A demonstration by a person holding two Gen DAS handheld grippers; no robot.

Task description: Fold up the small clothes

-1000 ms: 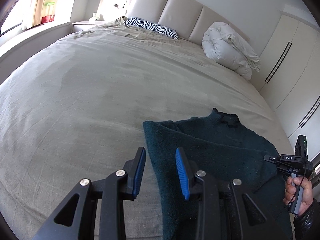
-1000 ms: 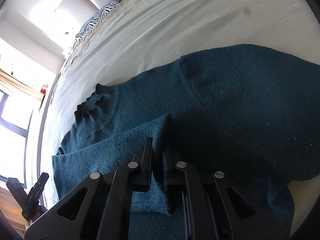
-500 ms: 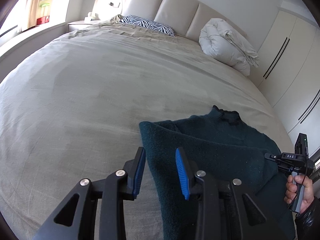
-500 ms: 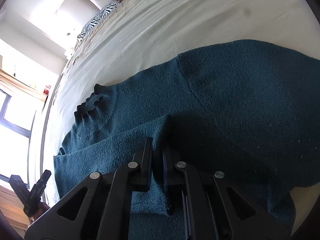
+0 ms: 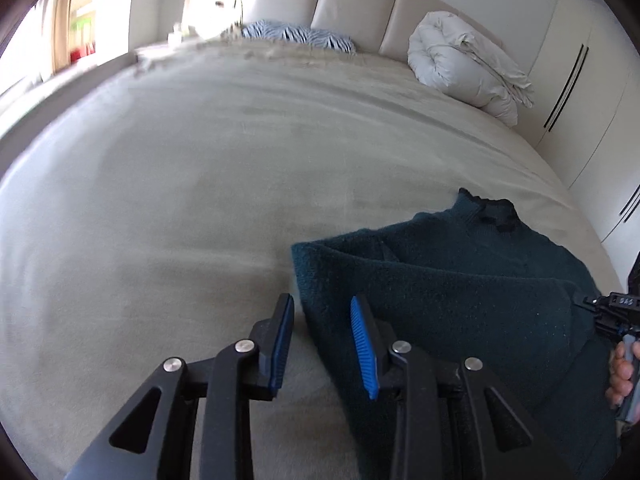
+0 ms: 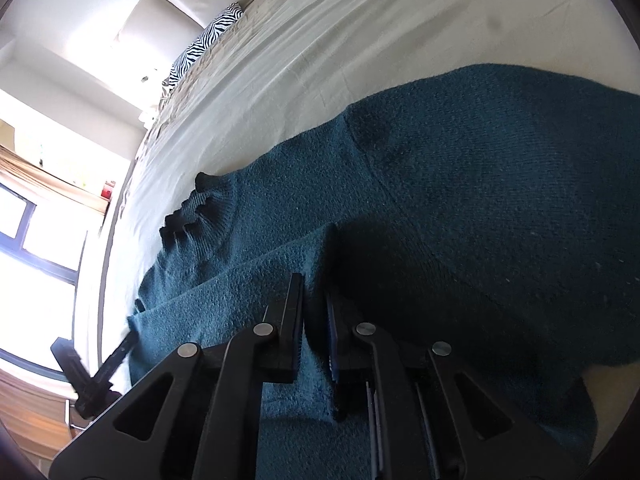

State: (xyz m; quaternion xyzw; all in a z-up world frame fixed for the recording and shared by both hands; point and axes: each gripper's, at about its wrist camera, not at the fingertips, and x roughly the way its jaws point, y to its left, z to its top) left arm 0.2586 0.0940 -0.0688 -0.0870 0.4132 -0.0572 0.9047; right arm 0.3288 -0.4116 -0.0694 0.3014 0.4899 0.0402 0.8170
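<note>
Dark teal knitted sweater (image 5: 460, 280) lies on the beige bed cover (image 5: 200, 184), near the right side of the bed; neckline toward the far padded cream headboard (image 5: 352, 0). One layer is folded over the body, its folded edge at the sweater's left.

Left gripper (image 5: 322, 344): blue-padded fingers (image 5: 362, 344) spread apart, holding nothing. The left finger is over bare cover, the right finger over the sweater's left edge. Contact with fabric: cannot tell.

Right gripper (image 6: 314, 328): jaws drawn together on a raised fold of the sweater (image 6: 440, 208); knit stands up between the tips. It also shows at the right edge of the left wrist view, in a hand (image 5: 620, 372).

Far end of bed: zebra-striped pillow (image 5: 296, 36), rolled white duvet (image 5: 464, 68). White wardrobe doors (image 5: 580, 92) on the right. No containers visible.
</note>
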